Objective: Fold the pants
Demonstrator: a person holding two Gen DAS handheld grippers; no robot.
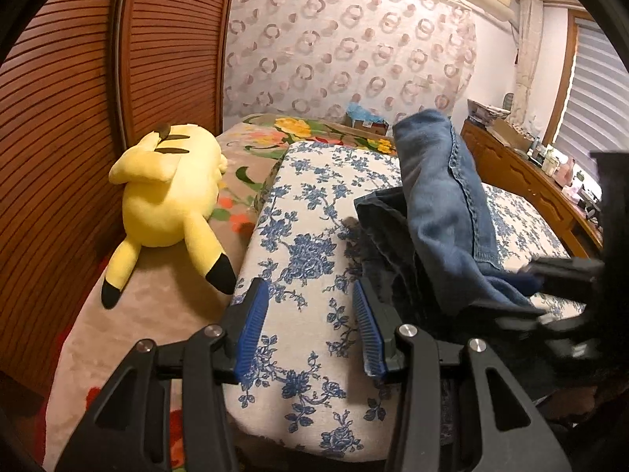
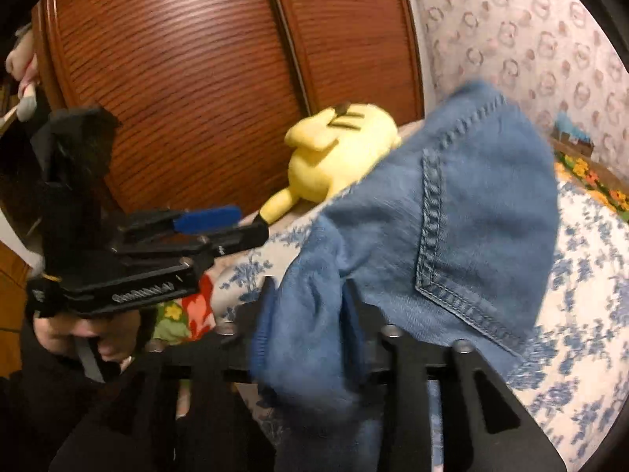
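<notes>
Right tongs [image 2: 310, 306] clamp raised jeans [image 2: 471, 216]; left tongs [image 1: 310, 322] gape empty

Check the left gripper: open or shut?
Open: the left gripper shows a wide gap between its blue pads, only the floral bedspread between them.

Two close wrist views over the bed [image 1: 298, 212], sharing the plush [image 1: 169, 188].

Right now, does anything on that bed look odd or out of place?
The jeans hang bunched in a lifted heap, pinched by the right gripper, not laid flat for folding. A yellow plush toy lies face down beside the floral mattress. Nothing looks spilled or damaged.
</notes>
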